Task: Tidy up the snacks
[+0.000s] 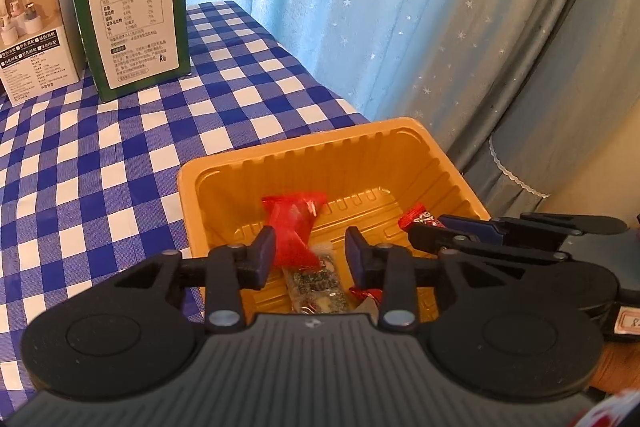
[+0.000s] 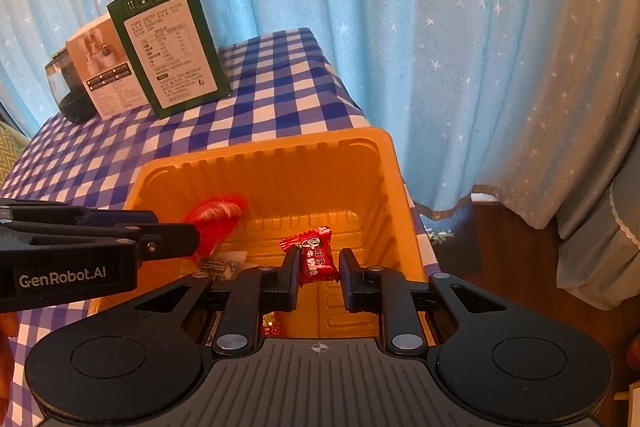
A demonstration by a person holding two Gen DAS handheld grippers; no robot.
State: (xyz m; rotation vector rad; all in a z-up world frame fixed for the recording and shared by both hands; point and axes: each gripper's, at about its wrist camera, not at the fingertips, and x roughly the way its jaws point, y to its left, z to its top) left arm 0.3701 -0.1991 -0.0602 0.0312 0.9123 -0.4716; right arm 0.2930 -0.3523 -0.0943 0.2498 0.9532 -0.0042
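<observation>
Both wrist views: close above tray [image 1: 384, 143]

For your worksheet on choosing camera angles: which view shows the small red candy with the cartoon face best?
The right wrist view: the red candy sits centred between the open right claw, print facing the camera. The left wrist view shows only its red end, the rest hidden behind the right claw.

Black left tool [image 2: 192, 239] marked "GenRobot.AI", blue pads [image 1: 266, 255].

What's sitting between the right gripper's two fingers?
In the right wrist view, a red wrapped candy sits between the fingers of the open right gripper, over the orange tray.
</observation>
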